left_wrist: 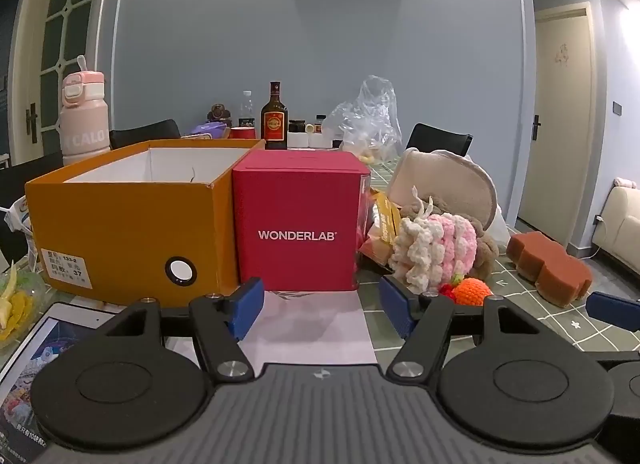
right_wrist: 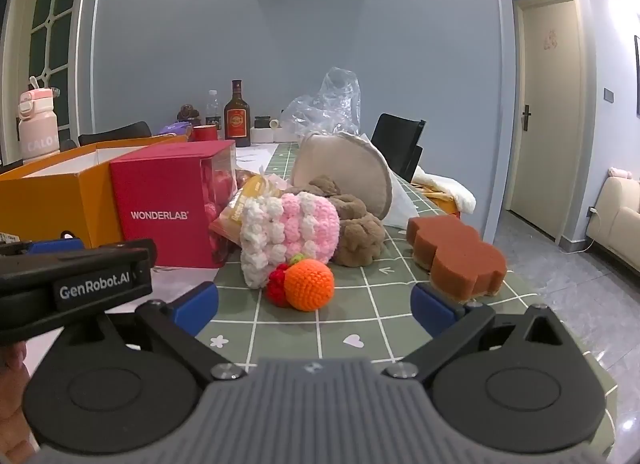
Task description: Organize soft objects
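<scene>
An open orange shoebox (left_wrist: 132,219) stands at the left, with a red WONDERLAB box (left_wrist: 298,219) against its right side. A heap of soft things lies to the right: a pink and white crochet piece (right_wrist: 288,232), a brown plush (right_wrist: 356,236), an orange crochet ball (right_wrist: 310,284) with a red crochet berry (right_wrist: 277,284), and a beige round pad (right_wrist: 352,175). A brown sponge (right_wrist: 456,252) lies further right. My left gripper (left_wrist: 320,312) is open in front of the red box, holding nothing. My right gripper (right_wrist: 316,308) is open wide just short of the orange ball, holding nothing.
A snack bag (right_wrist: 244,207) lies behind the crochet piece. A pink bottle (left_wrist: 82,111), a dark liquor bottle (left_wrist: 274,119), jars and a clear plastic bag (left_wrist: 372,119) stand at the back. A tablet (left_wrist: 44,348) lies at the front left. The table's right edge (right_wrist: 540,296) drops to the floor.
</scene>
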A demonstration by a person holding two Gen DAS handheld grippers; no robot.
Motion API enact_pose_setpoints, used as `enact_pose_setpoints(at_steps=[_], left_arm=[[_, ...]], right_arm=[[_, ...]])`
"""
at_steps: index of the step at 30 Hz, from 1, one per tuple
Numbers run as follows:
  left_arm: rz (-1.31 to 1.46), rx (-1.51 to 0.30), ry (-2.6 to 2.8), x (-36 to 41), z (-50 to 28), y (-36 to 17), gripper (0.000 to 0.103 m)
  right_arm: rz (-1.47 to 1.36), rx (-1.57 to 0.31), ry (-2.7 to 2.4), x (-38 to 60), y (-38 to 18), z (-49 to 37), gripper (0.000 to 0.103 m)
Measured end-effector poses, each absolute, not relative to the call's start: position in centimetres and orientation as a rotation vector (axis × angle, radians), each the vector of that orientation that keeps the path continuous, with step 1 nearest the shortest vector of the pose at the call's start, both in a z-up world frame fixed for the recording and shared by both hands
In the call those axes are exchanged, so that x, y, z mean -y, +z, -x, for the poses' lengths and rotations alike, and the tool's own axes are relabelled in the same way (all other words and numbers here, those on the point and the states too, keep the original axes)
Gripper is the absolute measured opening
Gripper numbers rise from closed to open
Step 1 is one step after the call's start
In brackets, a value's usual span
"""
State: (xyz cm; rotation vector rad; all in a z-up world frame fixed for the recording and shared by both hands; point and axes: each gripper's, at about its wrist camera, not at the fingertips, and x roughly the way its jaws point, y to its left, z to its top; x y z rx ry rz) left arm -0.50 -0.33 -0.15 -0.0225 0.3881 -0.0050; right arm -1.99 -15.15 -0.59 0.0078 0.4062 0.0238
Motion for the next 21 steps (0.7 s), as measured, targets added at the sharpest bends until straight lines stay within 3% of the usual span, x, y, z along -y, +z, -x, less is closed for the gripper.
enact_pose_setpoints(at_steps=[21], left_arm=[[0.002,-0.392,-0.001,0.66,0.18,-0.64,0.077]], right_arm=[[0.01,-0.427,0.004,14.86,-1.04,1.36,0.1]])
